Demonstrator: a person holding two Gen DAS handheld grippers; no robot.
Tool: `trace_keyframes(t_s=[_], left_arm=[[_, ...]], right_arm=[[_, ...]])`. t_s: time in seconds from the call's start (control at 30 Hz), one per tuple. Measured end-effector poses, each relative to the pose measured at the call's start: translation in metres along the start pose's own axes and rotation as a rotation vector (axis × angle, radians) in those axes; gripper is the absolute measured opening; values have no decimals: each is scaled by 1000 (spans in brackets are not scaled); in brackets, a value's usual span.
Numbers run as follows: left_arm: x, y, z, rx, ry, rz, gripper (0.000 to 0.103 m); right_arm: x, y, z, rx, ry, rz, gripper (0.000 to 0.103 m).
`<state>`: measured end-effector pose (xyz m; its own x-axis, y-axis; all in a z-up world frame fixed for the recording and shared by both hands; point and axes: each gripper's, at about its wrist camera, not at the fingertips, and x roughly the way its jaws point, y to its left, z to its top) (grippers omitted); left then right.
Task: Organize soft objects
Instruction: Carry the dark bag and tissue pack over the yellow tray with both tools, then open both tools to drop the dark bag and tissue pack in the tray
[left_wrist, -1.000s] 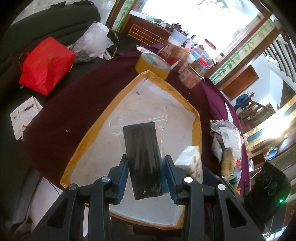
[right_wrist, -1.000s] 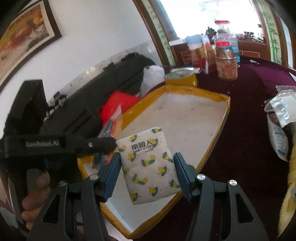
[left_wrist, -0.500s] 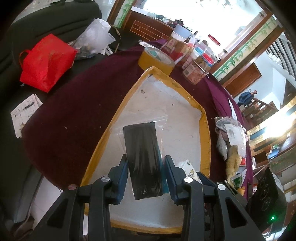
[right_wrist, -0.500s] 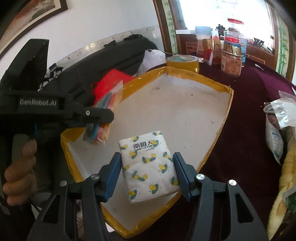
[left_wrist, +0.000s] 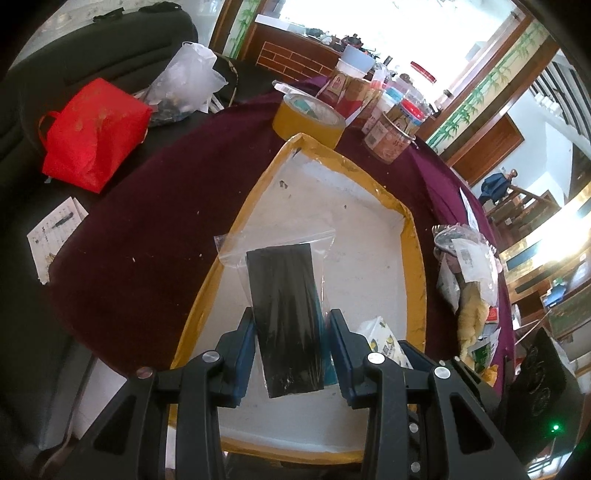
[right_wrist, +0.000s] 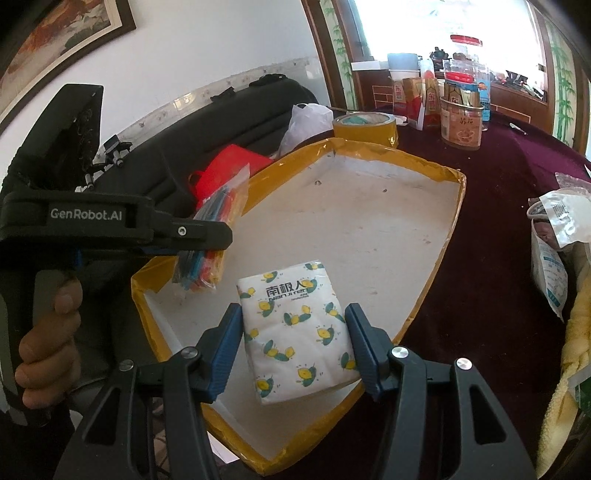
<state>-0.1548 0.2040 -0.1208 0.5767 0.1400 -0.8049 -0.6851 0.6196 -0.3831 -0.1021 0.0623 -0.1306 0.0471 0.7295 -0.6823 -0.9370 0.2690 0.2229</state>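
Left wrist view: left gripper (left_wrist: 291, 332) clamps a clear zip bag (left_wrist: 275, 254) over the yellow-rimmed tray (left_wrist: 415, 258); its black side hides the contents.
Also there: only a corner of the tissue pack (left_wrist: 380, 334) shows, low right.
Right wrist view: right gripper (right_wrist: 295, 336) grips the whole tissue pack (right_wrist: 295, 328), above the tray's (right_wrist: 454, 218) near end.
Only here: the bag's (right_wrist: 218, 221) colourful contents show, hanging from the left gripper (right_wrist: 205, 240); left hand (right_wrist: 48, 332) on the handle.

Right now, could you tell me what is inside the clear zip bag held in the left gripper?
The clear zip bag in the left gripper shows a flat black sheet from one side and thin coloured strips from the other. What the strips are stays unclear; the gripper covers their lower part.
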Motion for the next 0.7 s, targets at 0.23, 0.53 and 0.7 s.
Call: trace_keyframes(t_s=[0.23, 0.53, 0.7], left_arm=[[10, -17, -6, 117, 71, 121, 40], [31, -20, -4, 192, 153, 193, 41], [27, -13, -6, 156, 148, 171, 56]], right_arm=[[6, 5, -1, -26, 12, -29, 56], [9, 13, -4, -74, 14, -85, 57], [9, 15, -4, -84, 11, -96, 58]])
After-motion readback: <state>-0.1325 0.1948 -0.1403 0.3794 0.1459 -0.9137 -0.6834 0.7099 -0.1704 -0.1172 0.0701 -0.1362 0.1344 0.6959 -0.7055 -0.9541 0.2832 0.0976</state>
